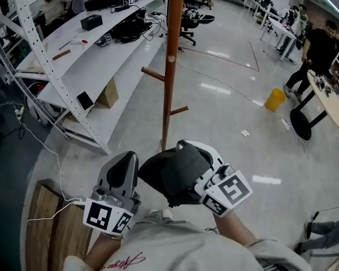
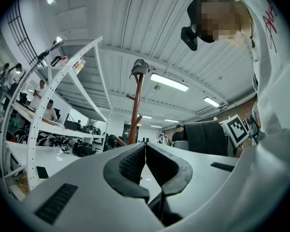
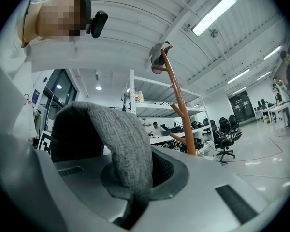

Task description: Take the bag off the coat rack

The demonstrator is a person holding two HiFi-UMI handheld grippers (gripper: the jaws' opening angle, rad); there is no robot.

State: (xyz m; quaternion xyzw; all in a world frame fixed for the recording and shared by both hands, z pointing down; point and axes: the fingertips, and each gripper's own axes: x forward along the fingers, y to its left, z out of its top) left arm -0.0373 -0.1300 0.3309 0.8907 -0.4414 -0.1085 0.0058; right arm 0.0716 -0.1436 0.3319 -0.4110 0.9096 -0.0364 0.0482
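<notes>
- The bag (image 1: 178, 176), a dark grey pouch of woven cloth, is being held clear of the coat rack (image 1: 170, 72); it is being carried close to the person's chest, near the foot of the pole, and is touching none of the pegs
- The right gripper (image 3: 137, 173) is being clenched on a fold of the bag's cloth, which is being draped up and over the jaws in the right gripper view
- The left gripper (image 2: 146, 161) is being held closed, pads meeting and nothing between them, just beside the bag
- The bag is being judged soft, limp and light, since it is bunching round the grip; no breakage is being expected, though thin pinched cloth is being judged liable to slip from the pads
- A doubled fold or a seam is being judged the surest place for a hold, with the underside being supported by the free gripper if needed
</notes>
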